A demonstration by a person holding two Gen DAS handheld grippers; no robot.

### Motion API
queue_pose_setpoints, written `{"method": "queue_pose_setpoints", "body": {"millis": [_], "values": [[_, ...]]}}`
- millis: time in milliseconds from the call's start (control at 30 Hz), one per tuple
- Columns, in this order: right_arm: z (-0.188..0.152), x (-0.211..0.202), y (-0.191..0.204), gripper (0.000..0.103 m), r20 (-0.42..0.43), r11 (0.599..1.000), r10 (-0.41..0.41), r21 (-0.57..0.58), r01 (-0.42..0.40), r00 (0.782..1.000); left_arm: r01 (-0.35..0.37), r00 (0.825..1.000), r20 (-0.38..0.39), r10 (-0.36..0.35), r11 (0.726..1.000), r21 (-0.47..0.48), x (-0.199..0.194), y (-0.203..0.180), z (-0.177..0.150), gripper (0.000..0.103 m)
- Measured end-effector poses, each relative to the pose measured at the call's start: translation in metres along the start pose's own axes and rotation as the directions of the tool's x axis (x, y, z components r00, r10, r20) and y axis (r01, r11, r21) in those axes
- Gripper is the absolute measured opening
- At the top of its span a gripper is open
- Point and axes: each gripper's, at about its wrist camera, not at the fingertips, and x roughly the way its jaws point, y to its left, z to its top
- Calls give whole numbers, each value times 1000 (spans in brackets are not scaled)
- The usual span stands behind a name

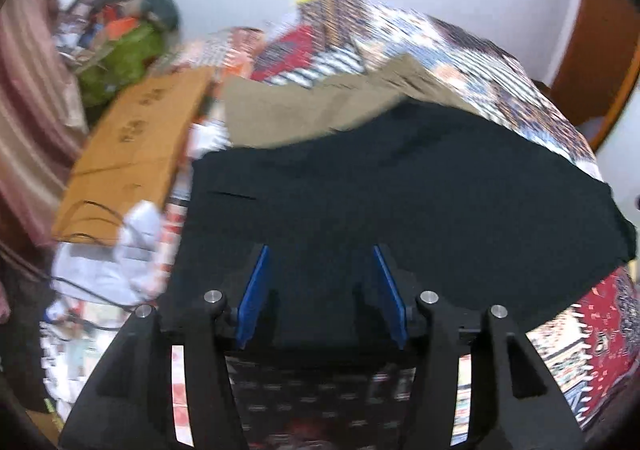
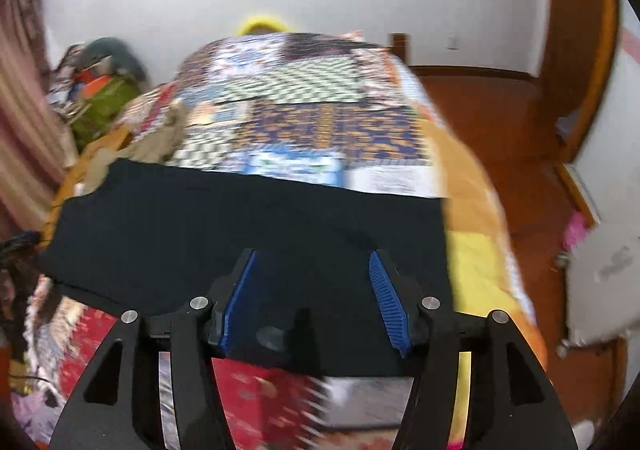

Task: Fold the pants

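Note:
Black pants [image 1: 400,202] lie folded flat across the patchwork bedspread [image 1: 460,58], their near edge under both grippers. My left gripper [image 1: 320,254] hovers over the pants' near left part, its blue pads apart and nothing between them. In the right wrist view the same black pants [image 2: 240,226] stretch from left to right, and my right gripper [image 2: 312,258] stands open above their near right part, holding nothing. Both views are blurred by motion.
Khaki trousers [image 1: 312,110] lie beyond the black pants. A flattened cardboard box [image 1: 136,146], white cloth with a black cable [image 1: 116,258] and a green bag pile [image 1: 120,54] crowd the left side. Orange floor [image 2: 520,154] and a wooden door frame [image 2: 580,50] are on the right.

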Motion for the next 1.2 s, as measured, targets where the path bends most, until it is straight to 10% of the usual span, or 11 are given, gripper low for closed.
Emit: {"method": "queue_pose_setpoints", "body": {"millis": [267, 633, 967, 1200], "values": [[-28, 56, 62, 53, -164, 984, 105, -129, -127, 981, -20, 999, -35, 22, 998, 65, 20, -42, -32, 53], [-36, 52, 54, 55, -173, 985, 150, -57, -162, 974, -24, 997, -69, 27, 999, 46, 9, -41, -35, 54], [-31, 3, 13, 59, -51, 999, 36, 20, -35, 998, 24, 996, 86, -36, 990, 141, -37, -89, 12, 59], [-47, -43, -29, 68, 3, 991, -71, 111, 70, 998, 84, 981, 153, -123, 968, 236, -52, -143, 36, 85]]}}
